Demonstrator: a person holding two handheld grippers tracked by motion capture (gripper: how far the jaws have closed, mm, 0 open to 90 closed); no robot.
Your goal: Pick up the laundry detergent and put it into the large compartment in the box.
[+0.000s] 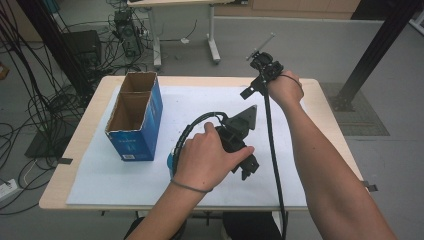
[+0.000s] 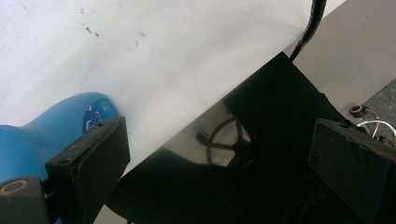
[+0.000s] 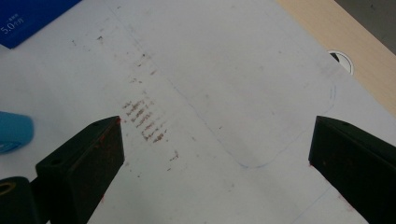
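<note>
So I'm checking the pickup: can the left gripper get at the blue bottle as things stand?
Probably yes. The left gripper is open, its fingers wide, and the blue bottle lies on the white sheet right beside one finger, not between them. Nothing blocks it; a small sideways shift should do.

This is a lab or test workspace. At the upper left of the high view, tangled black cables [image 1: 30, 107] trail over a bare grey floor [image 1: 320, 45] beside a computer tower [image 1: 127, 32]. A second desk on metal legs [image 1: 214, 35] stands at the top centre, and a black frame strut [image 1: 380, 50] slants down the upper right.
</note>
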